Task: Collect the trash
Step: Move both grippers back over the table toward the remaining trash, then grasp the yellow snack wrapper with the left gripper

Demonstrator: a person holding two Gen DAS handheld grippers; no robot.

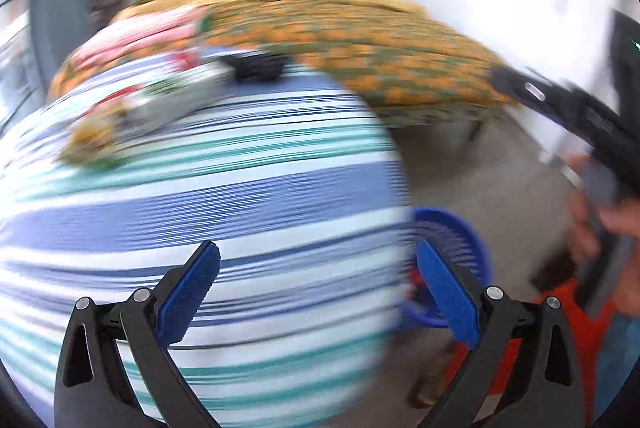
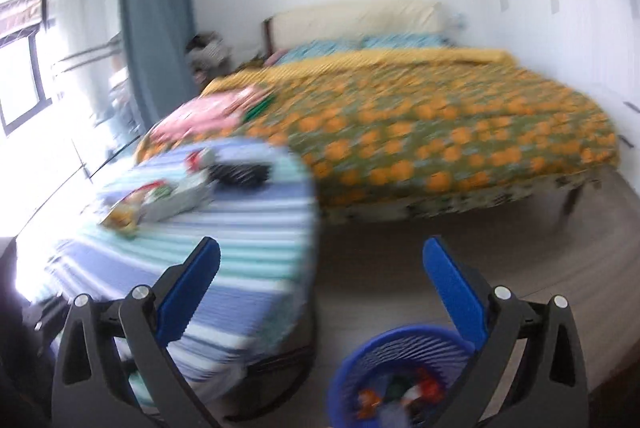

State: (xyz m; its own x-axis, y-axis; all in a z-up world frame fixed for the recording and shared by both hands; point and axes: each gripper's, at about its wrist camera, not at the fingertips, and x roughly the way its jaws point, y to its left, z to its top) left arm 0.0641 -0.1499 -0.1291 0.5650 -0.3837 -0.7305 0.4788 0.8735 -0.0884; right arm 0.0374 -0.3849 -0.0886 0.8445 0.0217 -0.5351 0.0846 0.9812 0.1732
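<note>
Showing both tools, left (image 1: pixel 318 292) and right (image 2: pixel 320 288), spread apart and empty. Wrappers (image 2: pixel 156 202) lie upper left on the table (image 2: pixel 256 264); likely light, crinkly, slippery, best pinched at an edge. Bin (image 2: pixel 400 380) lower right.

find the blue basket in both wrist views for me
Left wrist: the blue basket sits right of centre, low, partly behind the right finger of the left gripper.
Right wrist: bottom centre, on the floor, trash inside.
Shared landmark: the striped table to the basket's left.
</note>
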